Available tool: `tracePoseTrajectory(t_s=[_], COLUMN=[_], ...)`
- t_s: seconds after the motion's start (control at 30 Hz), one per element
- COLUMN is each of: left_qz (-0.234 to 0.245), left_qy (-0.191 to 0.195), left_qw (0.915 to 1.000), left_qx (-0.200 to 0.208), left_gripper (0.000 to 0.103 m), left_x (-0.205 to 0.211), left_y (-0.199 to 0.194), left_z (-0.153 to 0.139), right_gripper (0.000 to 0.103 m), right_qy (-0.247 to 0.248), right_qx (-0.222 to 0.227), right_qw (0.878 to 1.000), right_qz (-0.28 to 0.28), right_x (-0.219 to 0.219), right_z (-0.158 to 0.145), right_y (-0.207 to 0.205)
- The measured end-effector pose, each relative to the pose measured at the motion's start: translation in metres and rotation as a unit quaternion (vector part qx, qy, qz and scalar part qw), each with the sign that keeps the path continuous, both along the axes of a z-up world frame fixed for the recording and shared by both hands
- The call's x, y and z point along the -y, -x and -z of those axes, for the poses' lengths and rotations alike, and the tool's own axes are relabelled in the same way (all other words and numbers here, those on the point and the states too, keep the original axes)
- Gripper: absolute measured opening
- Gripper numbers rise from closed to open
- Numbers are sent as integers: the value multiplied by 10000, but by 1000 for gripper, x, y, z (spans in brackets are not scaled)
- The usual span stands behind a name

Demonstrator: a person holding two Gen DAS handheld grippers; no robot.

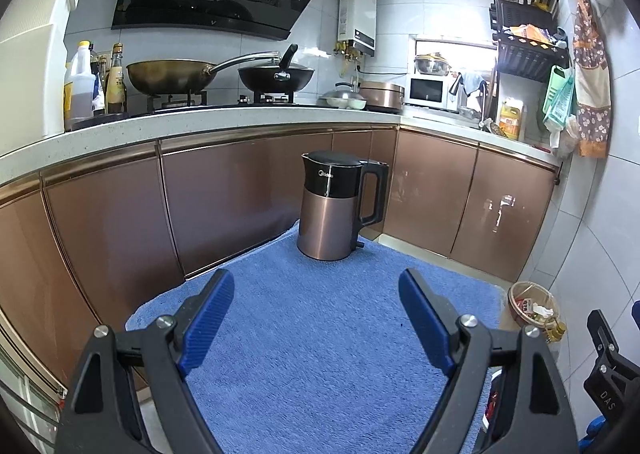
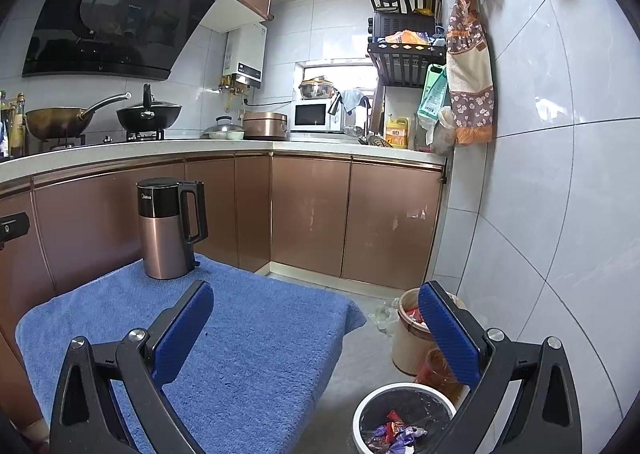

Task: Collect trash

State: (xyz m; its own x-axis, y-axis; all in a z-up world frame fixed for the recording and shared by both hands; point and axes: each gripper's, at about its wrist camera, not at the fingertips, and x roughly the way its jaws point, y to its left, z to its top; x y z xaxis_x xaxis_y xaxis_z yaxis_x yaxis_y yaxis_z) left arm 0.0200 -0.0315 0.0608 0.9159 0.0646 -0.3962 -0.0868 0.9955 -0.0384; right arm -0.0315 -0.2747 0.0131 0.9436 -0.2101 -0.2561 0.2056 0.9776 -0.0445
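Observation:
My left gripper (image 1: pixel 316 274) is open over a blue towel (image 1: pixel 320 334), with nothing between its blue pads (image 1: pixel 208 326). My right gripper (image 2: pixel 316 288) is open too, and nothing is between its fingers; it hangs past the towel's (image 2: pixel 240 354) right edge. Below its right finger, a white-rimmed bin (image 2: pixel 368 406) with a black liner holds several coloured wrappers (image 2: pixel 394 432). A copper and black kettle (image 1: pixel 334 206) (image 2: pixel 168 230) stands upright at the towel's far end. No loose trash shows on the towel.
A beige bucket (image 2: pixel 402 350) (image 1: pixel 520 290) with scraps stands on the floor by the tiled wall, behind an amber container (image 2: pixel 434 372). Crumpled clear plastic (image 2: pixel 382 314) lies on the floor beside it. Copper cabinet doors (image 1: pixel 240 194) run behind the towel under a worktop with woks.

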Motion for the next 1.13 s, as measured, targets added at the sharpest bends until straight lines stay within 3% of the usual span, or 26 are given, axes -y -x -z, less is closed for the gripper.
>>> tracePoseTrajectory(t_s=[0.53, 0.73, 1.13], left_qz=[138, 353, 549], left_qy=[-177, -417, -484], left_qw=[9997, 9985, 9972], left_qx=[-79, 40, 144], left_gripper=[84, 84, 84], left_x=[3, 16, 26], left_y=[-4, 2, 10], left_z=[9, 11, 9], right_gripper=[103, 103, 103], right_qy=[-8, -31, -78], right_qx=[-14, 20, 43], right_qw=[10000, 9999, 9999], right_qz=[36, 97, 143], right_x=[0, 2, 5], right_z=[4, 3, 1], right_y=[-2, 3, 10])
